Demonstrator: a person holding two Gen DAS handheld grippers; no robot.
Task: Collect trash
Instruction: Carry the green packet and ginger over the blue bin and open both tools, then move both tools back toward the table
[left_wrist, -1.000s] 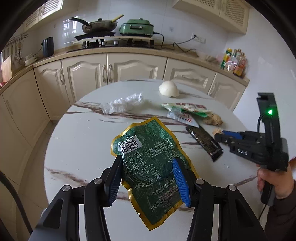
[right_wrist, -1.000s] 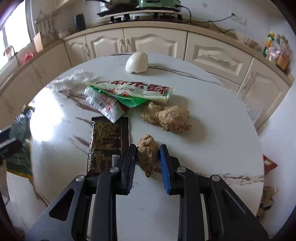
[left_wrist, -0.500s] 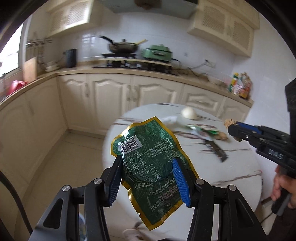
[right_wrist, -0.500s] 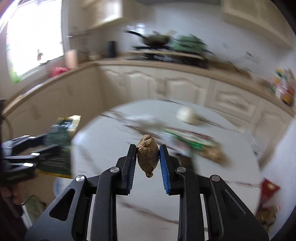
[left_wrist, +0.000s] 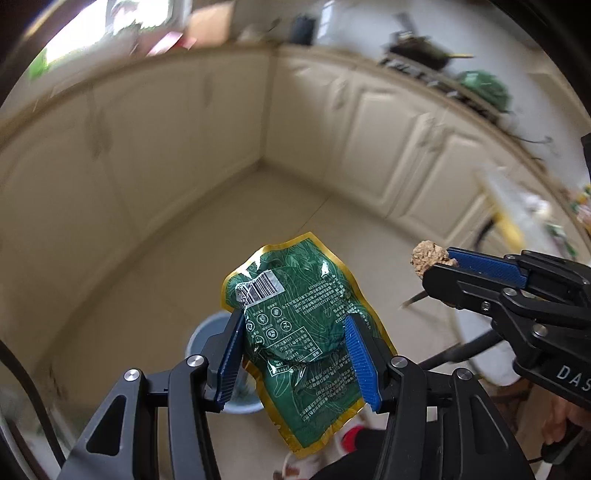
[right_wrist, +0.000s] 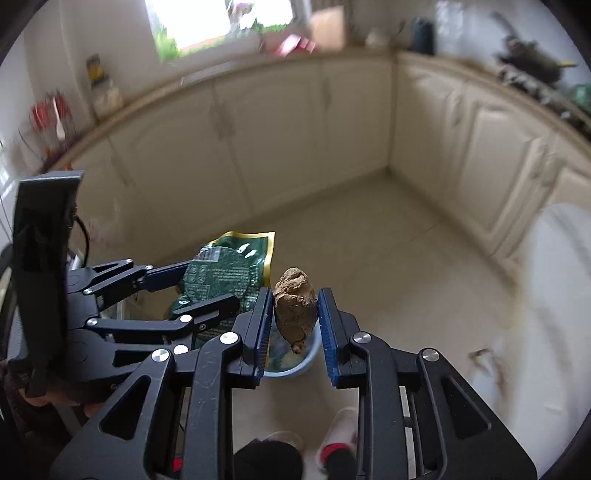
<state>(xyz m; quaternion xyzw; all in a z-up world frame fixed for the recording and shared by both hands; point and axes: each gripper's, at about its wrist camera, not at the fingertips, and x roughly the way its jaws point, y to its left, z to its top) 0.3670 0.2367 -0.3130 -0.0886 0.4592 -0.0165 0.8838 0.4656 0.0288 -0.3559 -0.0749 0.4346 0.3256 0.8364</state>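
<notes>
— Two pieces of trash are in the air at once: the left gripper (left_wrist: 297, 354) is clamped on a green wrapper (left_wrist: 306, 332), and the right gripper (right_wrist: 293, 325) is pinching a lump of ginger (right_wrist: 295, 308) between its blue pads. Where do they go?

— Into the pale blue bin (right_wrist: 291, 363) on the floor. In the right wrist view it sits right under the ginger; in the left view its rim (left_wrist: 207, 332) peeks out behind the left jaw, low and to the left of the wrapper.

— So just let go?

— Not yet, I'd say. The background is smeared, so both hands look to be swinging. Settle them first, each over the bin's mouth.

— Which goes first?

— The ginger, probably. It's dense and should fall straight. The wrapper is light and crinkled; it may flutter or cling to a pad, so lower it close to the rim before opening.

— Anything to avoid?

— The grippers are near each other. Keep them apart, and mind the shoes (right_wrist: 341, 435) below.
</notes>
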